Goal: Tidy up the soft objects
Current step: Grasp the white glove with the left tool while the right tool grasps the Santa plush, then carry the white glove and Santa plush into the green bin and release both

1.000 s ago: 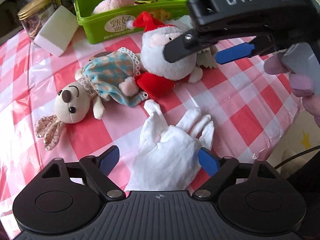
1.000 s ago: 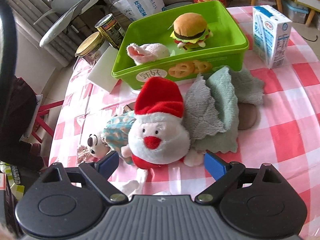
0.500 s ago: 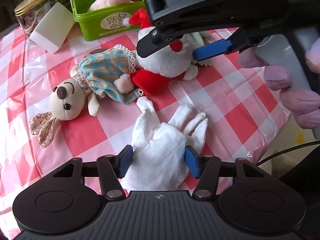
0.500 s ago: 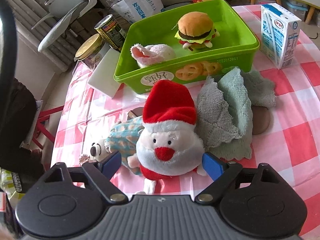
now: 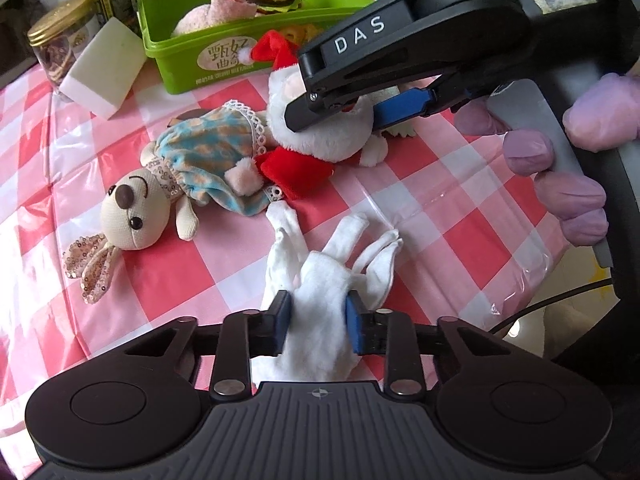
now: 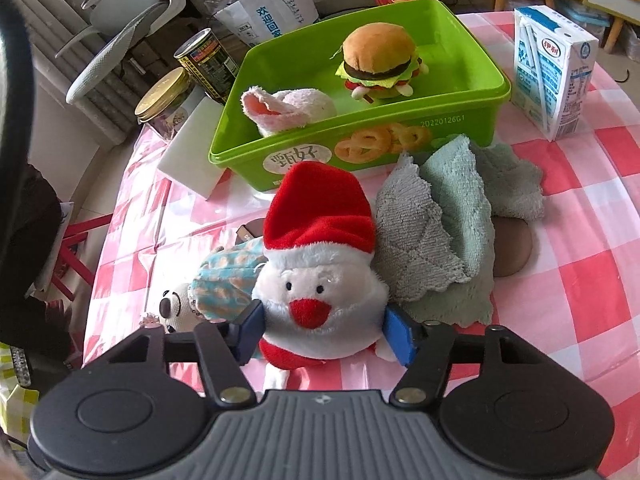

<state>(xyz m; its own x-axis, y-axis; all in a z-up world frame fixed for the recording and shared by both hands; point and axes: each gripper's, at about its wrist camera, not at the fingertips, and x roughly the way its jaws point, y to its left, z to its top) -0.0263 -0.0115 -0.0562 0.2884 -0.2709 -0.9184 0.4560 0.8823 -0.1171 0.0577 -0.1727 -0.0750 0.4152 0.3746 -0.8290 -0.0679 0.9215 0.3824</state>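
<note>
The glove (image 5: 320,304) is pinched by the just-closing left tongs (image 5: 318,320); Santa (image 6: 320,296) is squeezed by the just-closing right tongs (image 6: 324,336), on the worktop (image 5: 460,216).

Left gripper (image 5: 319,312): pitched steeply downward, jaws just closed in, pads pressing the white glove (image 5: 320,280) from both sides. Right gripper (image 6: 324,330): angled downward, jaws just closed in, pads pressing the Santa plush (image 6: 320,300). Gloved hand (image 5: 560,168) wraps the right handle.
</note>
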